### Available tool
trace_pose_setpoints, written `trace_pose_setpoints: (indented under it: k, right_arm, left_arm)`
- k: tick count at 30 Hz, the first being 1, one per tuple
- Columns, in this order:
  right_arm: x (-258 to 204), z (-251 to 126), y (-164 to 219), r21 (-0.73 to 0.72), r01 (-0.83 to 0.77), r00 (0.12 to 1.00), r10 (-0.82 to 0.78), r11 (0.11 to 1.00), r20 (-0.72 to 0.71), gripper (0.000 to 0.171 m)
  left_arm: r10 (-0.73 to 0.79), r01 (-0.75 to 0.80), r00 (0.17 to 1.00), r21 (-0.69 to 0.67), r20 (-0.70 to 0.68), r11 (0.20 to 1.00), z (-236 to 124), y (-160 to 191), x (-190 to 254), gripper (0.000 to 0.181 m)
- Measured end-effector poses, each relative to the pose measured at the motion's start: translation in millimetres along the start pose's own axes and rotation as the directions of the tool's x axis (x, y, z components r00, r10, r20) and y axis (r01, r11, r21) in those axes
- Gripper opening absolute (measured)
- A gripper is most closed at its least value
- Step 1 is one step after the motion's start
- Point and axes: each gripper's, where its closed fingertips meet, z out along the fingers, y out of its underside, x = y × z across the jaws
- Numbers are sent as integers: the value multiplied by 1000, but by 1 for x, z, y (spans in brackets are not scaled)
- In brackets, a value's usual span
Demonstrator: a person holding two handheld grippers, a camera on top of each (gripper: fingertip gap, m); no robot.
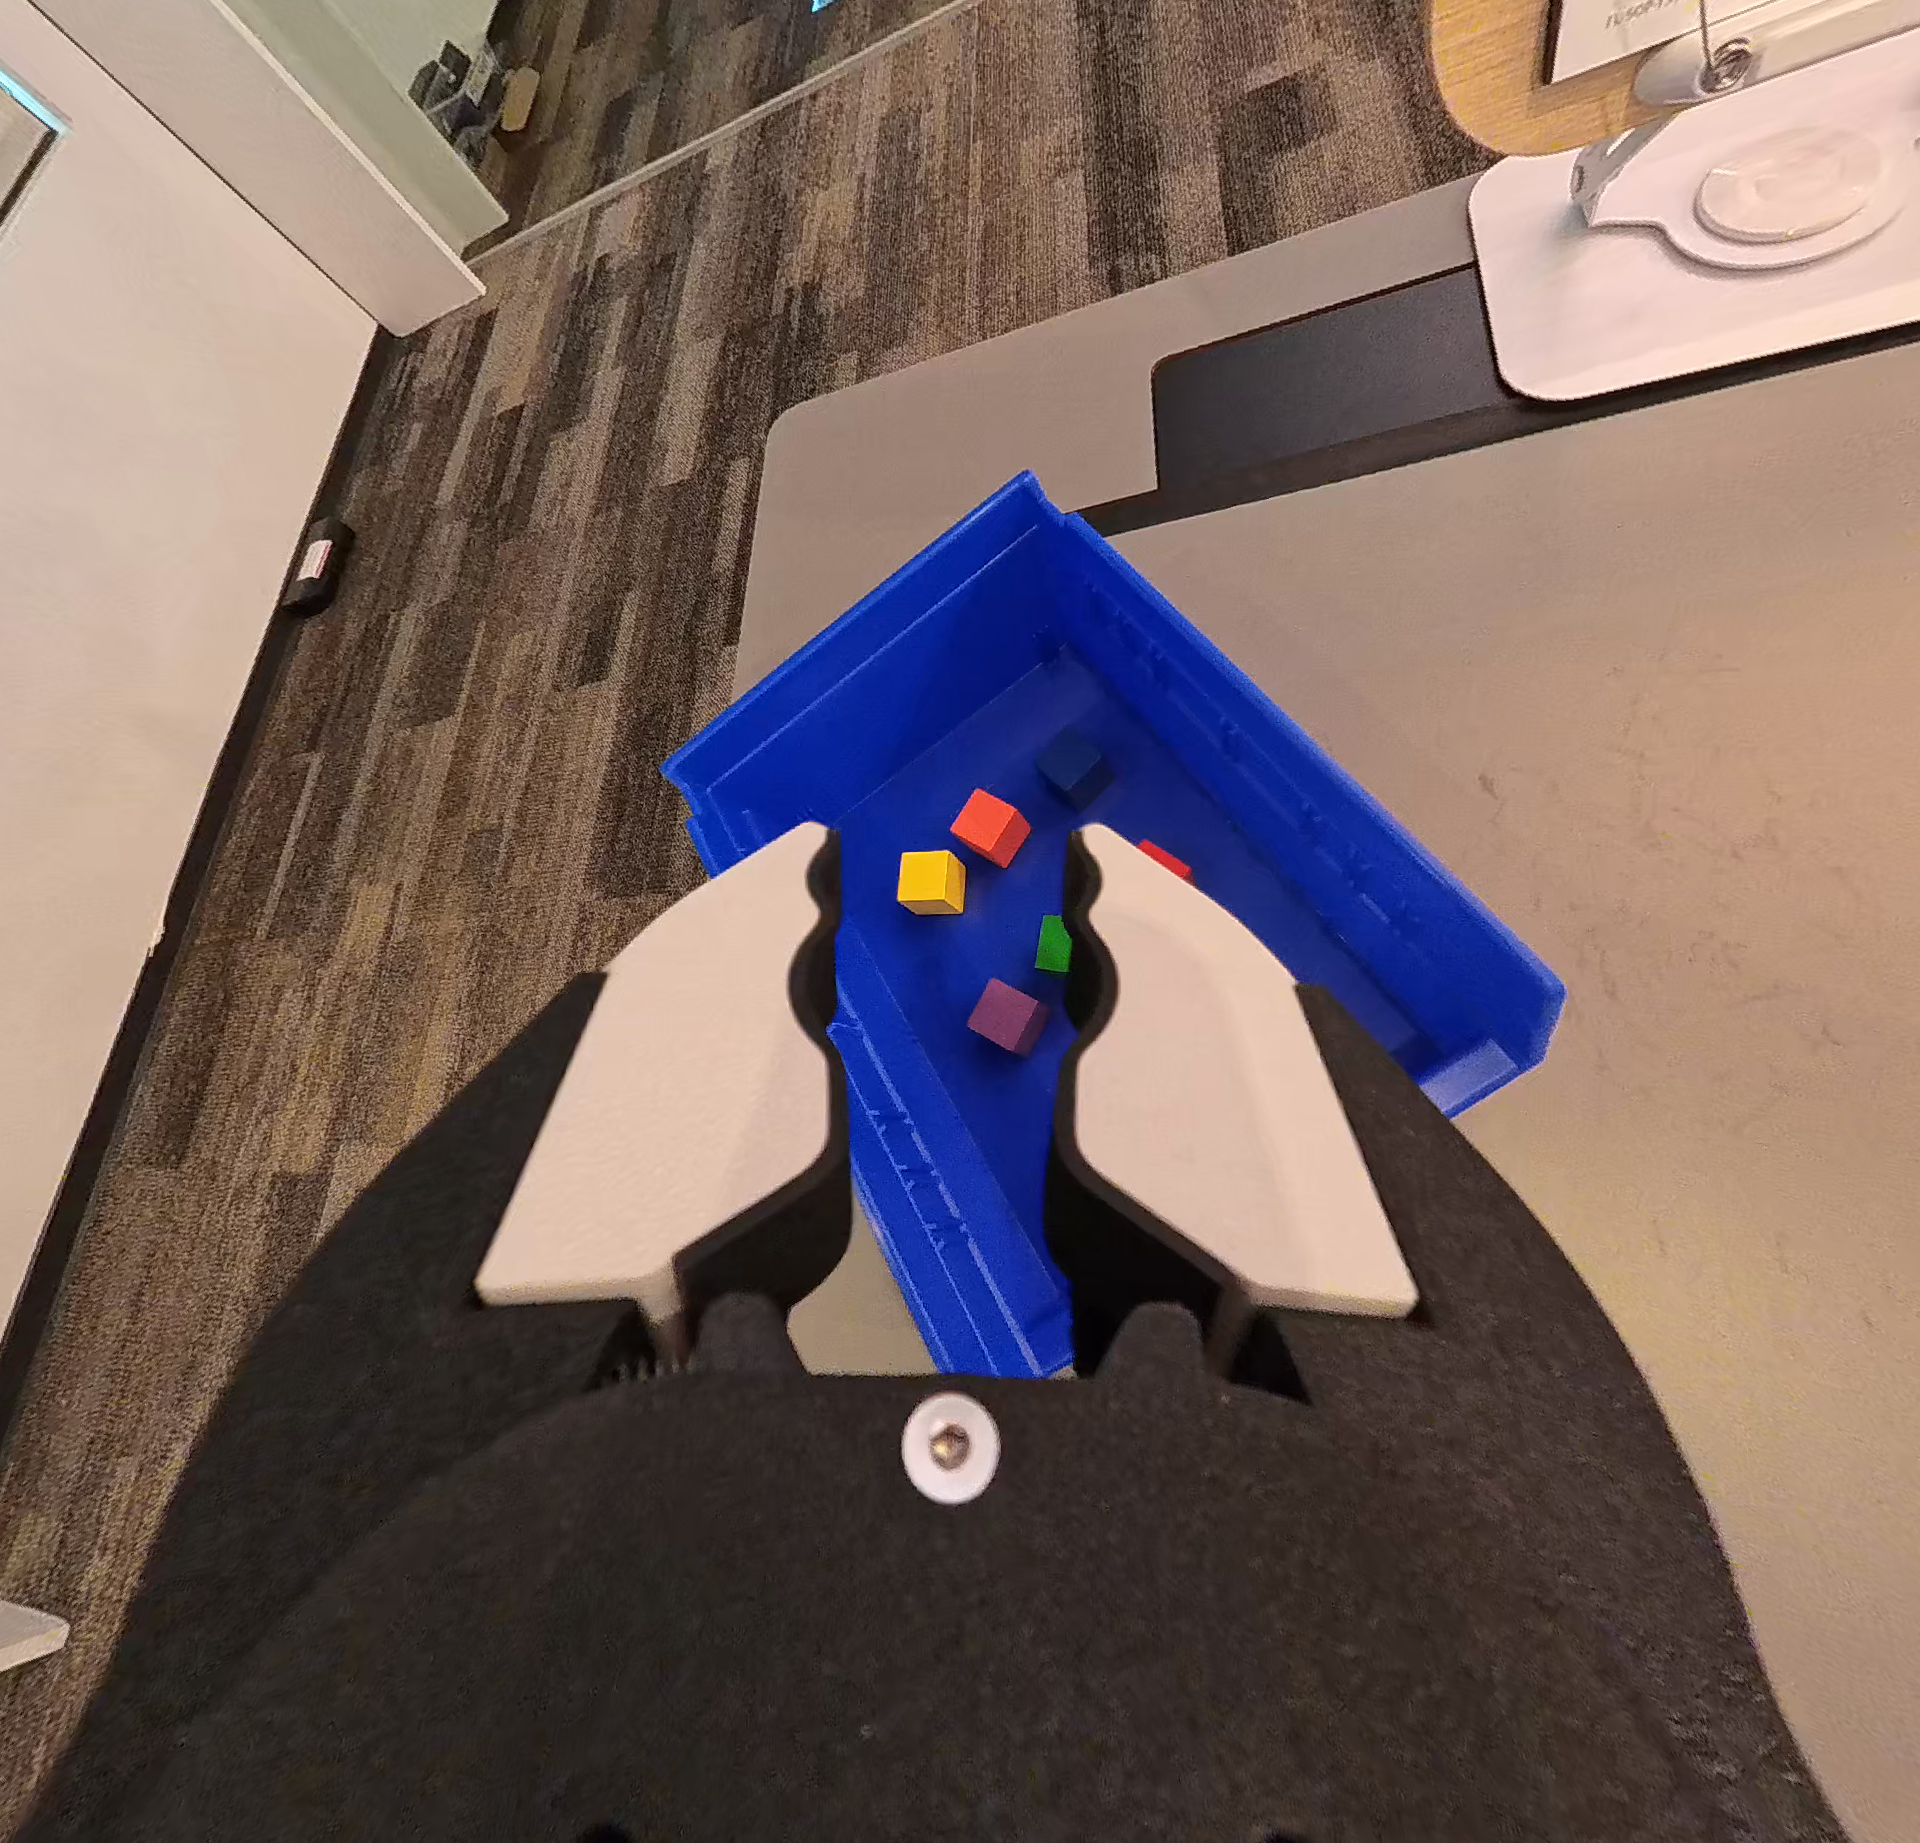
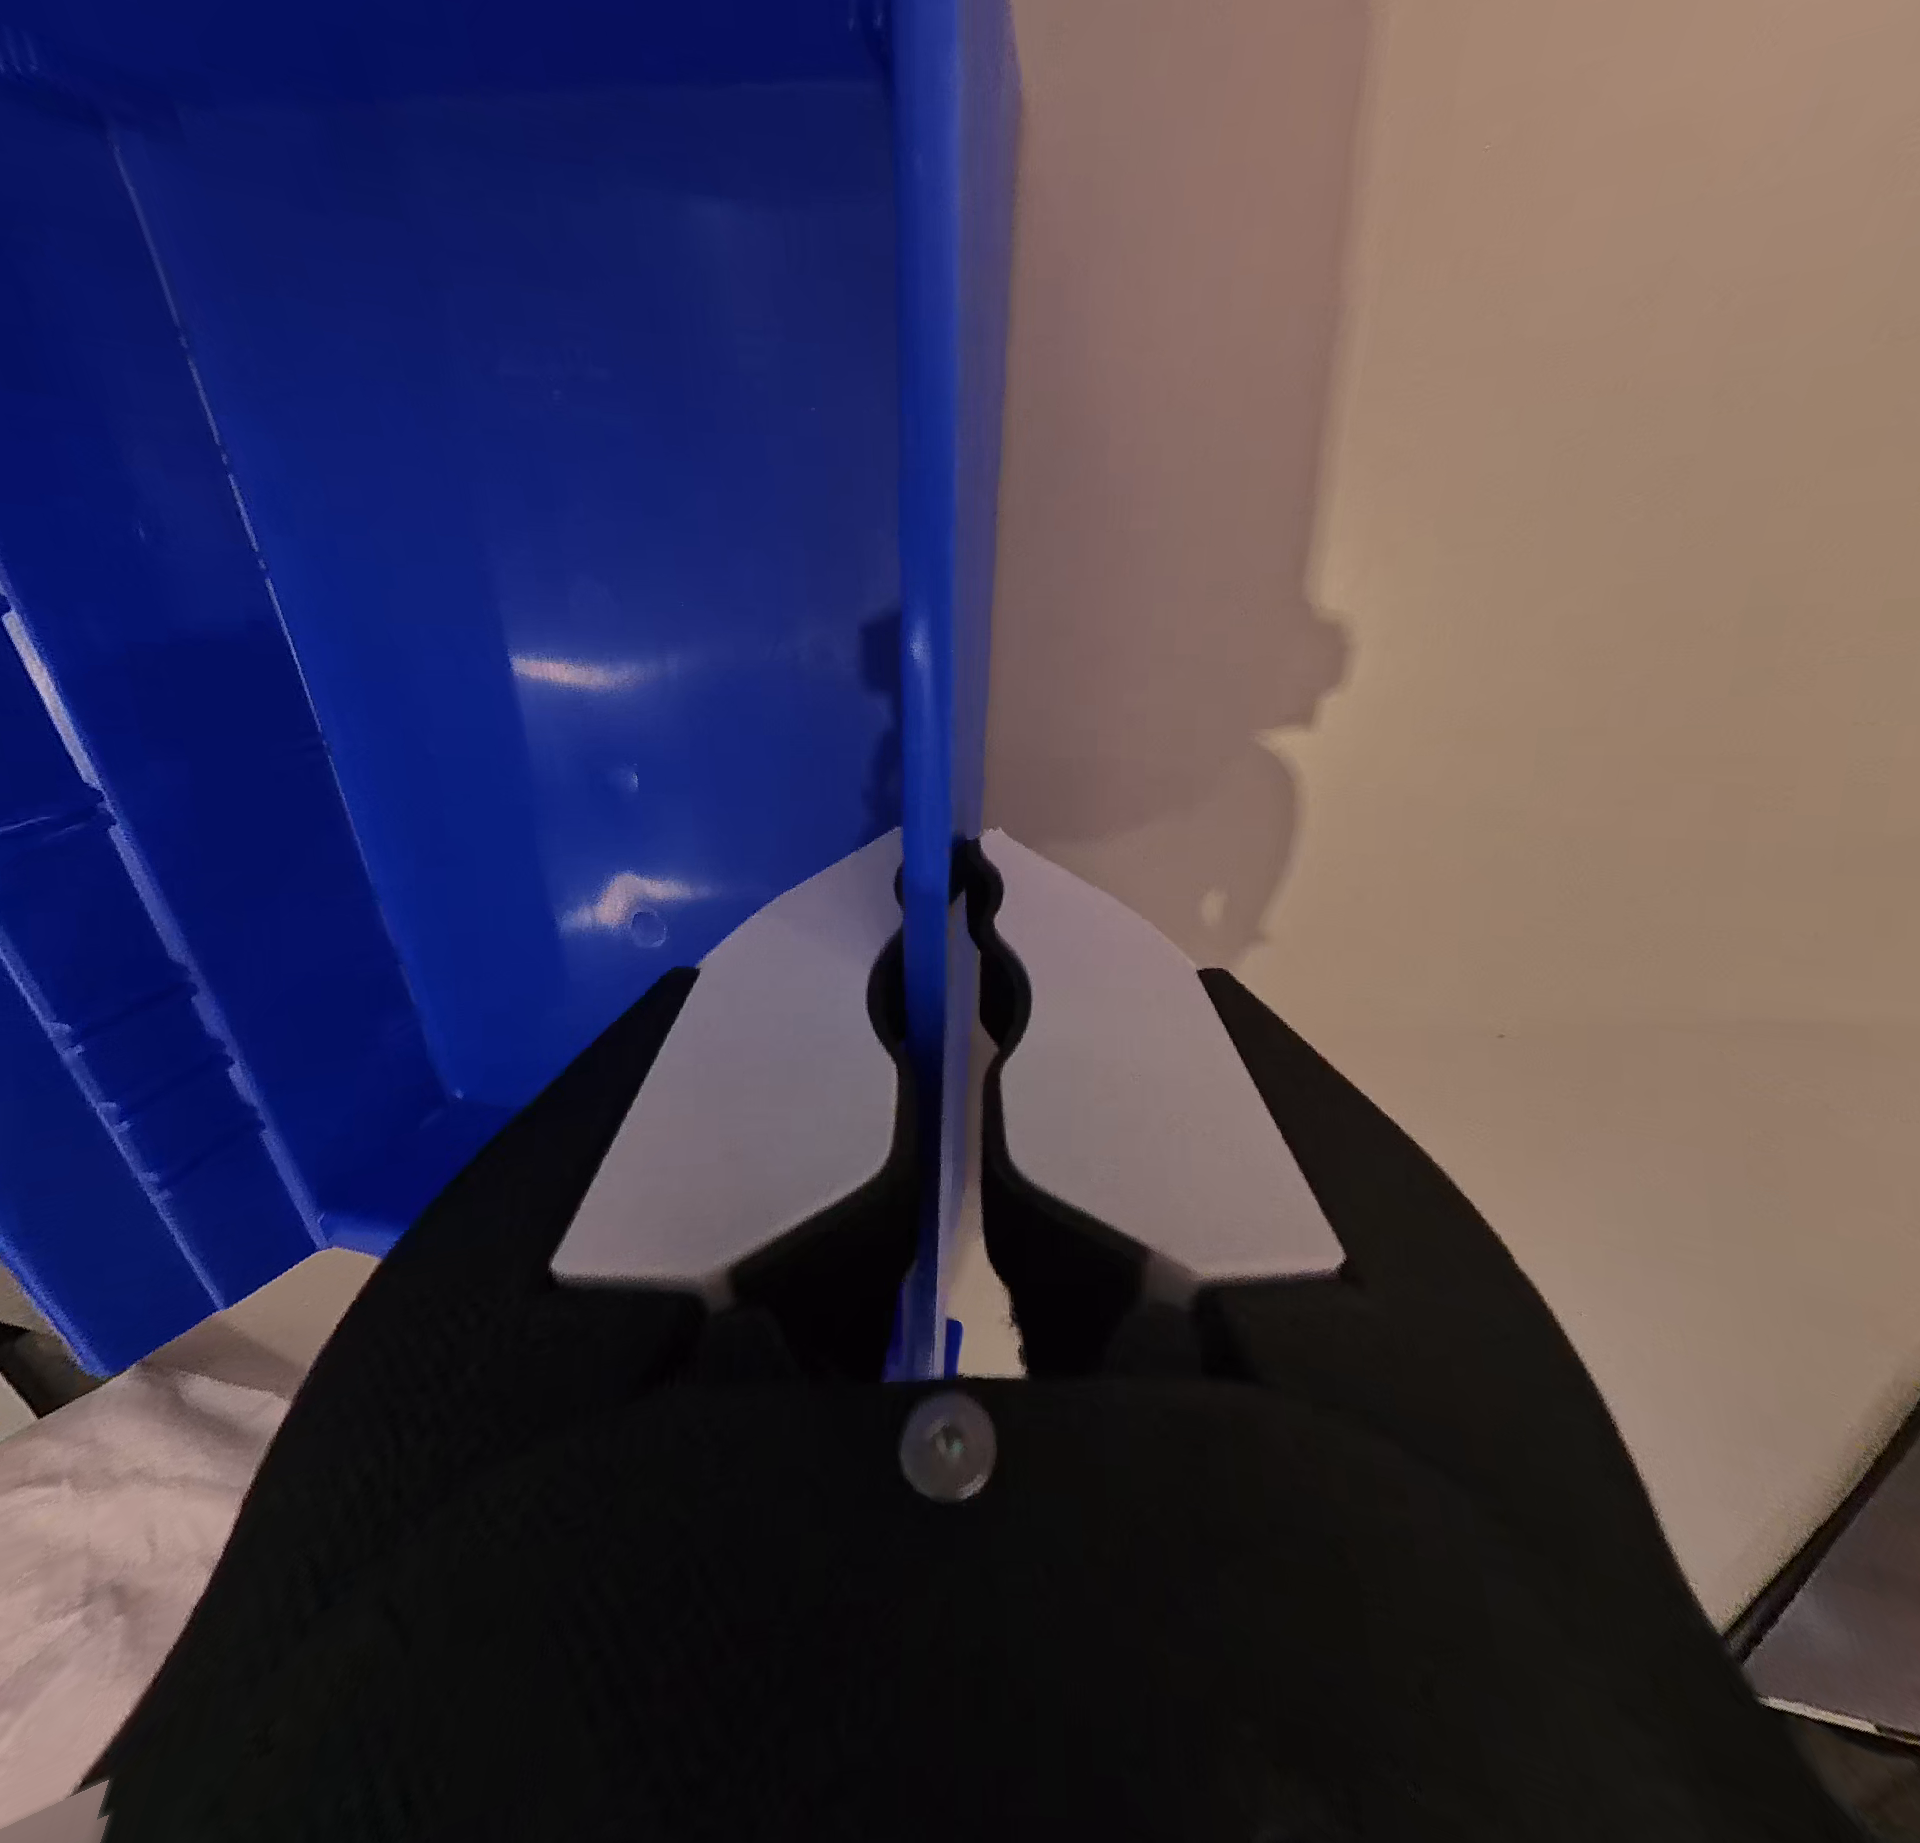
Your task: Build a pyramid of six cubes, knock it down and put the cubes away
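A blue bin (image 1: pixel 1299 754) sits on the beige table (image 1: pixel 1558 650). Inside it lie a yellow cube (image 1: pixel 930 881), an orange cube (image 1: pixel 989 827), a dark blue cube (image 1: pixel 1070 767), a green cube (image 1: pixel 1052 943), a purple cube (image 1: pixel 1006 1014) and a red cube (image 1: pixel 1164 858), the last half hidden by my finger. My left gripper (image 1: pixel 951 843) is open and empty above the bin, with the near wall showing between its fingers. My right gripper (image 2: pixel 940 848) is shut on the bin's thin wall (image 2: pixel 935 443). No cubes show in the right wrist view.
The table's left edge (image 1: pixel 753 567) drops to a patterned floor (image 1: pixel 520 546). A white stand base (image 1: pixel 1662 266) and a black strip (image 1: pixel 1299 391) lie at the back right. A white cloth (image 2: pixel 104 1481) is at the lower left in the right wrist view. The grippers' ends are close to 75 cm from one another. About 20 cm separates my left fingertips from the purple cube (image 1: pixel 1006 1014).
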Motion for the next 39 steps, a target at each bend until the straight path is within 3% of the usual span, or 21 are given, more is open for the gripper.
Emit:
trace_pose_setpoints:
  k: [1, 3, 4, 8, 11, 16, 19, 23, 26, 32, 39]
  right_arm:
    - [0, 0, 1, 1, 0, 1000, 0, 1000, -3, 8]
    - [3, -2, 5, 3, 11, 999, -11, 1000, -40, 39]
    - [3, -6, 3, 41, 28, 998, -25, 999, -63, 45]
    - [-1, -47, -21, 333, 62, 994, -27, 941, -110, 54]
    - [-13, -94, -33, 543, 138, 987, -70, 828, -145, 60]
    - [-32, -144, -29, 738, 123, 992, -80, 664, -93, 60]
    - [-36, -148, -27, 751, 150, 988, -120, 642, -95, 59]
    - [-29, -133, -23, 715, 148, 989, -118, 683, -92, 59]
    - [-28, -125, -22, 688, 172, 985, -132, 705, -112, 58]
    - [-32, -113, -20, 642, 231, 973, -167, 731, -160, 56]
    - [-36, -101, -19, 611, 240, 971, -188, 754, -150, 54]
  left_arm:
    - [0, 0, 1000, -5, 0, 1000, 1, 2, -2, 43]
    - [-7, 8, 1000, -35, 7, 999, 5, 12, -12, 48]
    - [-25, 26, 999, -66, 21, 997, 9, 21, -21, 52]
    - [-166, 178, 984, -244, 71, 953, 36, 69, -58, 57]
    - [-229, 241, 970, -343, 75, 908, 63, 100, -73, 46]
    - [-329, 296, 943, -564, 46, 771, 95, 158, -69, 50]
    - [-367, 276, 930, -613, -25, 740, 110, 171, -55, 48]
    - [-371, 217, 925, -692, -79, 688, 115, 185, -37, 44]
    - [-325, 152, 940, -728, -102, 669, 120, 194, -29, 26]
    - [-366, 161, 915, -680, -169, 715, 132, 180, -24, 16]
    - [-228, -3, 925, -608, -302, 794, 148, 162, -11, 17]
